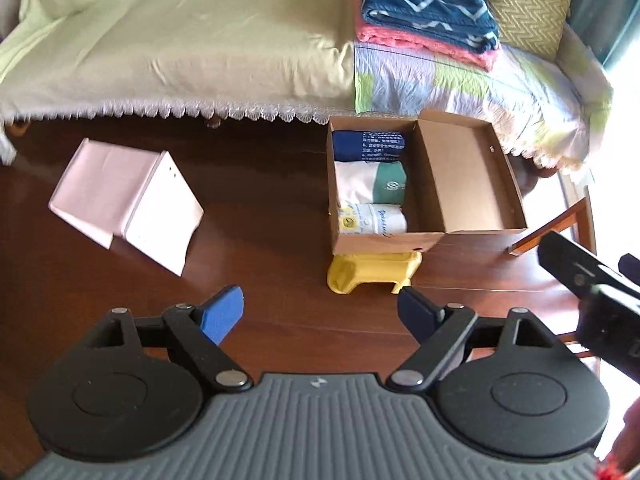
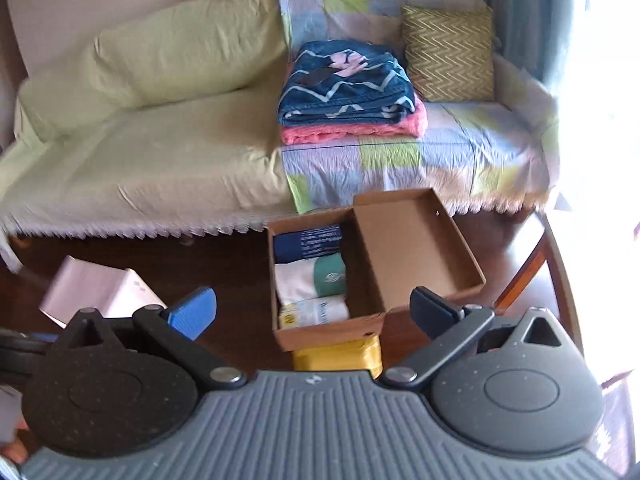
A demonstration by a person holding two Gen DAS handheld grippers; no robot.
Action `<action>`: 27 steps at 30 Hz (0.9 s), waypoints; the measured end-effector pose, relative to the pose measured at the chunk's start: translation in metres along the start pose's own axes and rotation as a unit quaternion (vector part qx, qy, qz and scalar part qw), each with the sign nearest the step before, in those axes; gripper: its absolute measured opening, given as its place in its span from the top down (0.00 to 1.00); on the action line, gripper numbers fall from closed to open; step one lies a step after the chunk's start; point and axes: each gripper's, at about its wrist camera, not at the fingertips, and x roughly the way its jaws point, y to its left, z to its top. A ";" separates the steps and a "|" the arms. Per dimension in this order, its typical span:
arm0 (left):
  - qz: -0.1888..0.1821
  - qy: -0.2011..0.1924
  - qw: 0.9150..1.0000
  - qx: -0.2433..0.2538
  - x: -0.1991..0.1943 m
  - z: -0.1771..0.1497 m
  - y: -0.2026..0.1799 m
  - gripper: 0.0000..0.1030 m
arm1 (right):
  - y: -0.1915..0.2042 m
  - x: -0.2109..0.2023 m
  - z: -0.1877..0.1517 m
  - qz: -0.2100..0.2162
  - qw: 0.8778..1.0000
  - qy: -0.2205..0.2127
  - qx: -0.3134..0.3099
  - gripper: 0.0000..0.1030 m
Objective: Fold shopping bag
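A pale pink paper shopping bag [image 1: 124,196] lies on the dark wooden table [image 1: 280,208], off to the left, partly flattened with one white side panel turned up. It shows again low on the left in the right wrist view [image 2: 100,288], partly hidden behind a finger. My left gripper [image 1: 320,312] hangs above the table, open, with nothing between its blue pads. My right gripper [image 2: 314,310] is also open wide and holds nothing. Both are well above and apart from the bag.
An open cardboard box [image 1: 472,184] holds three folded bags in its left half [image 1: 370,184]; a yellow folded item [image 1: 372,272] sticks out beneath its front. Behind the table stands a covered sofa [image 1: 180,52] with stacked blankets [image 1: 428,12] and a cushion [image 1: 528,4].
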 end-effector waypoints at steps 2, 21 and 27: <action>0.010 -0.008 1.000 0.018 -0.016 -0.012 -0.006 0.16 | -0.008 -0.019 -0.001 0.002 1.000 0.004 0.009 0.01; 0.045 -0.047 0.996 0.064 -0.093 -0.052 -0.049 0.15 | -0.048 -0.104 -0.005 0.010 1.000 -0.001 0.003 0.01; 0.049 -0.053 0.996 0.056 -0.100 -0.047 -0.044 0.15 | -0.043 -0.109 -0.003 0.002 1.000 -0.010 -0.008 0.01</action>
